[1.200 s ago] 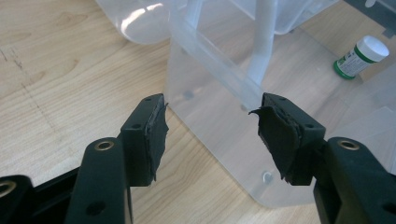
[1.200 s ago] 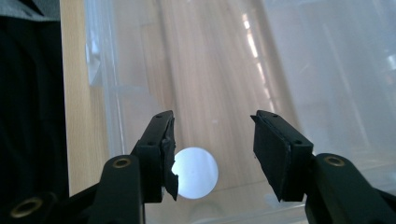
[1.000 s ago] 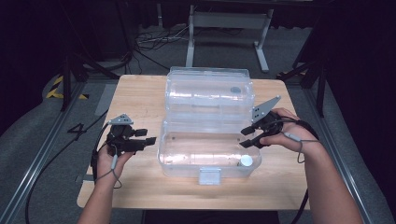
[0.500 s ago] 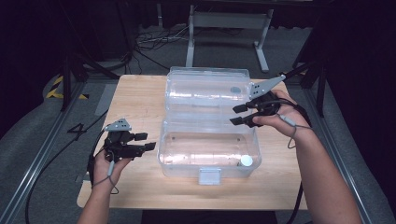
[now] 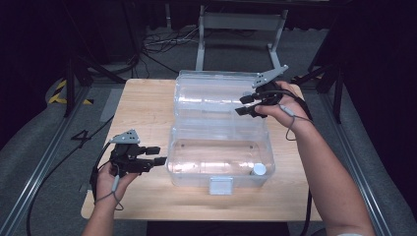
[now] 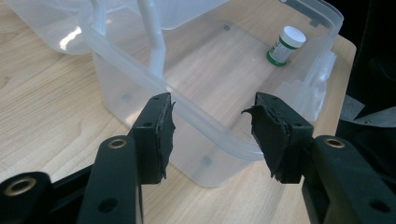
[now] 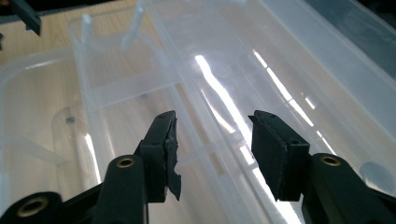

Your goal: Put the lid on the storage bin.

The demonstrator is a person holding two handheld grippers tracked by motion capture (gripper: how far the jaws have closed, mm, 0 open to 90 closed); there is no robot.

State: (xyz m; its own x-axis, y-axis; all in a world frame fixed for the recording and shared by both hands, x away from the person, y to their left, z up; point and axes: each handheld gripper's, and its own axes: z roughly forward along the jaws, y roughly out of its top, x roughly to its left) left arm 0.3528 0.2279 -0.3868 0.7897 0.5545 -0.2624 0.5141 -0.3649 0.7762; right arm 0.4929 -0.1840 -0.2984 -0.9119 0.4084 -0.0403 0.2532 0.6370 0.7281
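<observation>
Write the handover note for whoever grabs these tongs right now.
Left tongs: jaws just been closing, nothing between them, beside the clear plastic storage box at its left wall.
Right tongs: open, empty, over the box's hinged clear lid, which lies open flat behind it.
Small white-capped bottle stands in the box's front right corner.
Done: bottle is in. Left, probably: close the lid and latch it.

- One clear plastic box, lid open.
- One small white-capped bottle inside it.
- Two grippers: left gripper, right gripper.
- One wooden table.
</observation>
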